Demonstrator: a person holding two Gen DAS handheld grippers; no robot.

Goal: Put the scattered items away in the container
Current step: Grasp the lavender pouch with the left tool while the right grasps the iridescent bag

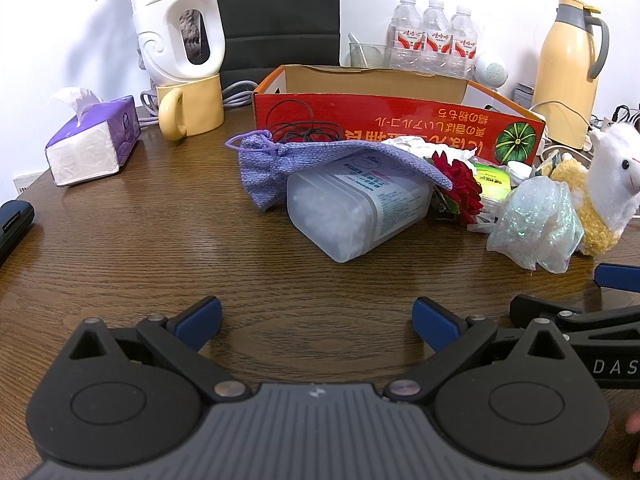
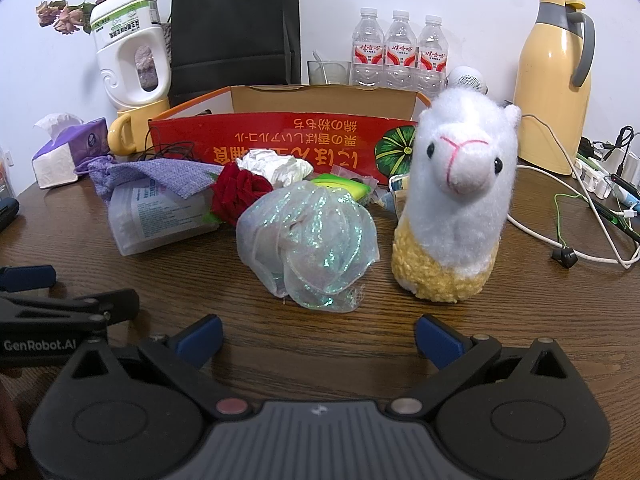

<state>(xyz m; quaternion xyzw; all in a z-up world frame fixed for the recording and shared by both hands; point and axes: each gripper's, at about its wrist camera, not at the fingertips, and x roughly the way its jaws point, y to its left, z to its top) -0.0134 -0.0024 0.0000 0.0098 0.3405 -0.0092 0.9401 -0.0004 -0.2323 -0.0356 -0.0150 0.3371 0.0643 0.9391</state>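
A red cardboard box (image 1: 384,124) (image 2: 280,140) stands open at the back of the wooden table. In front of it lie a clear plastic tub (image 1: 356,208) (image 2: 160,216), a purple drawstring pouch (image 1: 280,164) (image 2: 160,176) draped over the tub, a red fabric rose (image 1: 460,188) (image 2: 236,196), an iridescent organza bag (image 1: 536,228) (image 2: 308,240), a green packet (image 2: 340,188) and crumpled white paper (image 2: 276,166). A white and yellow alpaca plush (image 2: 456,200) (image 1: 604,184) stands upright at the right. My left gripper (image 1: 316,320) and right gripper (image 2: 318,340) hover open and empty, short of the items.
At the left sit a purple tissue box (image 1: 92,140), a yellow mug (image 1: 192,108) and a white jug (image 1: 176,20). Three water bottles (image 2: 400,48) and a yellow thermos (image 2: 556,80) line the back. Cables (image 2: 580,216) and a power strip trail at the right.
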